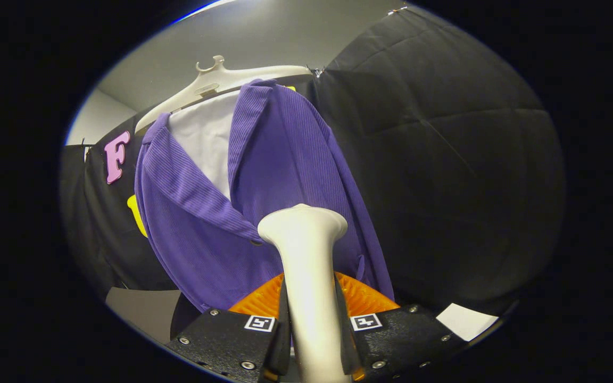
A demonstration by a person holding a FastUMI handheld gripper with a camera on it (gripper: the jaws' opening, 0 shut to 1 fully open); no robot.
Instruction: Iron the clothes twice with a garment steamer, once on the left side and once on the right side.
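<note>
A purple ribbed jacket (285, 175) over a white shirt (208, 138) hangs on a cream hanger (216, 82) against the black booth wall. My gripper (311, 314) is shut on the cream handle of the garment steamer (306, 255), both fingers pressing its sides. The steamer's head rises just ahead of the fingers and sits at the jacket's front, near the point where the two lapels meet. I cannot tell whether the head touches the cloth. The jacket's lower hem is hidden behind the gripper.
Black quilted cloth (445, 159) forms the wall to the right of the jacket. A grey surface (141, 311) lies low on the left and a white patch (466, 322) low on the right. The pale ceiling (253, 37) shows above the hanger.
</note>
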